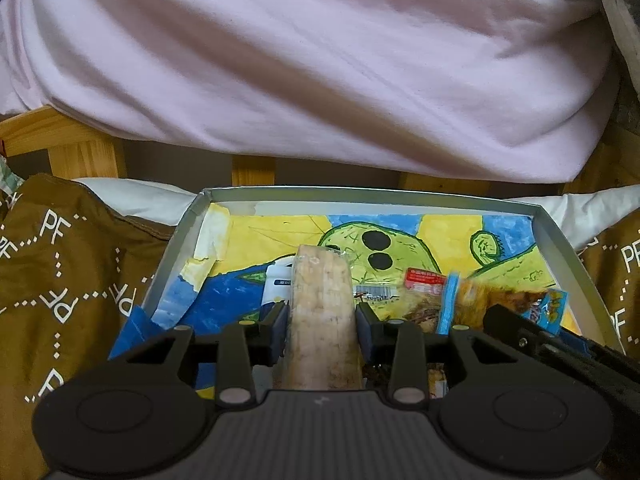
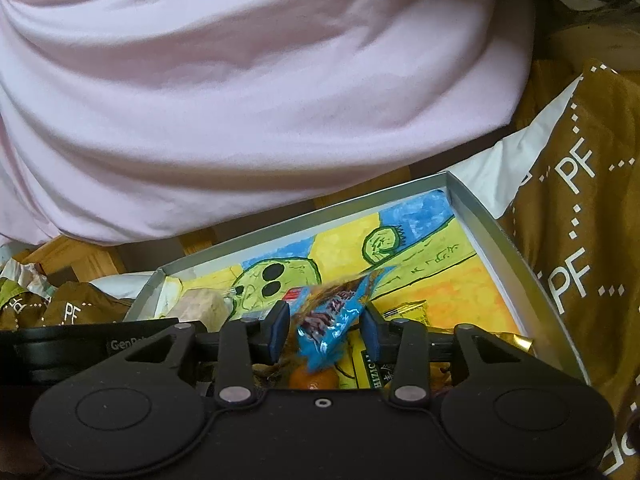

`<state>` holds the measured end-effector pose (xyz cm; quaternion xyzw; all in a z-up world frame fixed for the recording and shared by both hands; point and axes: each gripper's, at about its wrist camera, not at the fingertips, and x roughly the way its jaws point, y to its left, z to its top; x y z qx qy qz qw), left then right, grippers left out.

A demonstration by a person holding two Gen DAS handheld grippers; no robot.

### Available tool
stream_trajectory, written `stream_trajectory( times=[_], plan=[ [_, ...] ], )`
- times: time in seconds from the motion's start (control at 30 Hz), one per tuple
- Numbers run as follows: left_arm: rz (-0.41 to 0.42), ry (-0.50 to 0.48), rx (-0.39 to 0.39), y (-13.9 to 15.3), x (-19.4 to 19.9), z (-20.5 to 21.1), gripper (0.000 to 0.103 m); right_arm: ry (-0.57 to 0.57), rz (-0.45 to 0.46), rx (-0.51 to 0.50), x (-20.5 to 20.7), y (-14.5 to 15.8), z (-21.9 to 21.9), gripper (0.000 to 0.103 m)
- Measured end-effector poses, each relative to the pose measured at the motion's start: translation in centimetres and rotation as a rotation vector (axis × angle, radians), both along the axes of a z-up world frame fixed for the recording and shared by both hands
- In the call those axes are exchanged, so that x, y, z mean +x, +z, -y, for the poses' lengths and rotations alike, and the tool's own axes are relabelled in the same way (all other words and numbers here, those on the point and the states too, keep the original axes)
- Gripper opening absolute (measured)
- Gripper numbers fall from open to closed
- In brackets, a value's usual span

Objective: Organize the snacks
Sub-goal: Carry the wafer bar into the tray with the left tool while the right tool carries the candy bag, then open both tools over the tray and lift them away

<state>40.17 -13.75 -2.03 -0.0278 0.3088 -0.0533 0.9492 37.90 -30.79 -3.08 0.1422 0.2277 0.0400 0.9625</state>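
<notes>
Holding snacks over shallow grey cardboard box (image 1: 560,240): left tool (image 1: 322,312) clamps pale wrapped rice-crisp bar (image 1: 322,300); right tool (image 2: 326,322) grips blue foil packet (image 2: 332,320). Few packets inside; sorting looks early.

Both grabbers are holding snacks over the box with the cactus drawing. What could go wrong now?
The blue snack packet sits crooked in the right gripper, so it might slip out. The two grippers are close together over the box and could bump. The left gripper may squeeze the pale snack bar hard enough to crumble it.
</notes>
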Motion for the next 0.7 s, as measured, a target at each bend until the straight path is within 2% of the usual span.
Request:
stream_trajectory(
  times=[0.07, 0.17, 0.23, 0.33, 0.57, 0.63, 0.7],
  plan=[
    [-0.002, -0.003, -0.01, 0.0, 0.0, -0.1, 0.047, -0.002, 0.001, 0.0, 0.0, 0.0, 0.0, 0.046],
    [0.004, 0.002, -0.025, 0.2, 0.0, -0.4, 0.061, -0.011, 0.003, -0.012, -0.1, 0.1, -0.1, 0.06],
    [0.011, 0.013, -0.042, 0.4, -0.1, -0.7, 0.074, -0.019, 0.02, -0.029, -0.2, 0.4, -0.2, 0.074],
    [0.023, 0.042, -0.078, 0.7, -0.3, -1.4, 0.08, -0.027, 0.035, -0.051, -0.5, 0.8, -0.4, 0.085],
    [0.043, 0.081, -0.074, 1.3, -0.9, -2.3, 0.09, -0.02, 0.035, -0.056, -0.6, 1.2, -0.2, 0.097],
    [0.051, 0.091, -0.075, 1.7, -1.2, -2.7, 0.096, -0.022, 0.032, -0.059, -0.7, 1.5, -0.2, 0.102],
    [0.061, 0.099, -0.078, 2.2, -1.5, -3.0, 0.099, -0.024, 0.029, -0.07, -0.8, 1.8, -0.2, 0.102]
  ],
)
